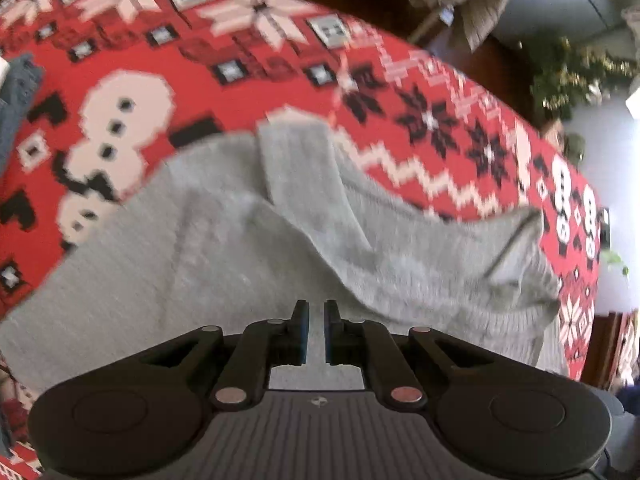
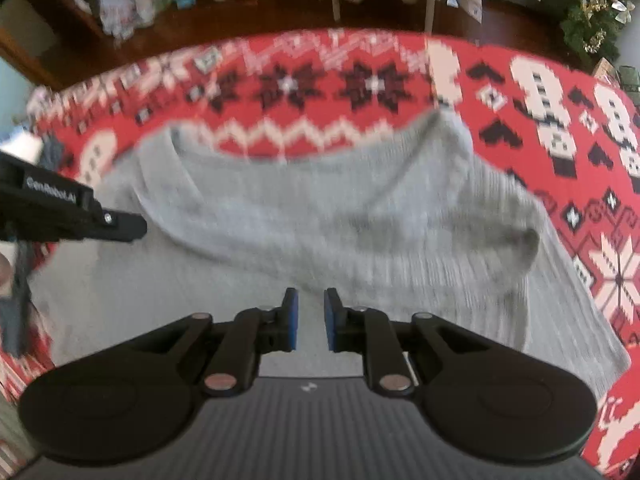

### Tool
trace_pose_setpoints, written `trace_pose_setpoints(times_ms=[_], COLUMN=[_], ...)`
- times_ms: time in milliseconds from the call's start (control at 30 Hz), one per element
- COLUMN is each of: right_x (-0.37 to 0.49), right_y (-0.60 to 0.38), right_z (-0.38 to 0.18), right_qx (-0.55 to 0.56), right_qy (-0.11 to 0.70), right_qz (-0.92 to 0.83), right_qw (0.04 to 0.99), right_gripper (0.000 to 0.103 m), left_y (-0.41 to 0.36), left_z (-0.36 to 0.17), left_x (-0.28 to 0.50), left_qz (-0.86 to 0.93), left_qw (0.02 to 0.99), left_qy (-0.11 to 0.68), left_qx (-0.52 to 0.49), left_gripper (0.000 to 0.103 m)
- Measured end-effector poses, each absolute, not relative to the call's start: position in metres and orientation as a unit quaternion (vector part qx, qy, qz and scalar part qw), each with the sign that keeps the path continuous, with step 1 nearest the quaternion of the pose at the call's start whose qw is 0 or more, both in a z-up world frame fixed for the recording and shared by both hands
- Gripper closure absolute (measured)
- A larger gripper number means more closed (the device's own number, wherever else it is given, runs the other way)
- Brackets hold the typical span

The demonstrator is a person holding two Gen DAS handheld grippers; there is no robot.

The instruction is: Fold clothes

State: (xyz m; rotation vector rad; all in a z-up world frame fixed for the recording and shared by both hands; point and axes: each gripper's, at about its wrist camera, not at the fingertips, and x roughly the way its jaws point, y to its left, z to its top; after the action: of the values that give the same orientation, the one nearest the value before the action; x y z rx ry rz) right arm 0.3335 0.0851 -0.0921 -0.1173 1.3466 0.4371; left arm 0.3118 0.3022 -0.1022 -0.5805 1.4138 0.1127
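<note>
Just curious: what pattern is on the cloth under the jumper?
Red knit-style tablecloth with snowmen and snowflakes; right wrist view.

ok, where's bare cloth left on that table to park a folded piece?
Free: the red patterned tablecloth right of the grey sweater, and the snowflake band beyond it toward the far edge. Crowded: the sweater fills the near middle under both hand-held grippers, and a blue-grey garment sits at the left edge.

left gripper (image 1: 316, 312) pointing steeply down, jaws nearly closed with a thin gap, nothing visibly pinched, right gripper (image 2: 311, 304) also pitched steeply down, jaws slightly apart, nothing between pads
</note>
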Motion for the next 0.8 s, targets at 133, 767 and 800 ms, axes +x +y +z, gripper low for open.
trace_pose_setpoints(times_ms=[133, 767, 800], right_x=[0.337, 0.343, 0.34], right_y=[0.073, 0.045, 0.045], right_z=[-0.103, -0.081, -0.084], right_qx=[-0.05, -0.023, -0.028], right_qy=[0.626, 0.614, 0.616], right_qz=[0.188, 0.191, 0.19], right_qw=[0.756, 0.766, 0.764], right_gripper=[0.089, 0.087, 0.087], left_y=[0.289, 0.27, 0.265], left_z=[-0.107, -0.095, -0.099], left_x=[0.318, 0.335, 0.334], left_qz=[0.041, 0.025, 0.019], left_qw=[0.72, 0.728, 0.726], left_qy=[0.642, 0.64, 0.646], left_qx=[-0.259, -0.243, -0.236], left_gripper=[0.097, 0.097, 0.097])
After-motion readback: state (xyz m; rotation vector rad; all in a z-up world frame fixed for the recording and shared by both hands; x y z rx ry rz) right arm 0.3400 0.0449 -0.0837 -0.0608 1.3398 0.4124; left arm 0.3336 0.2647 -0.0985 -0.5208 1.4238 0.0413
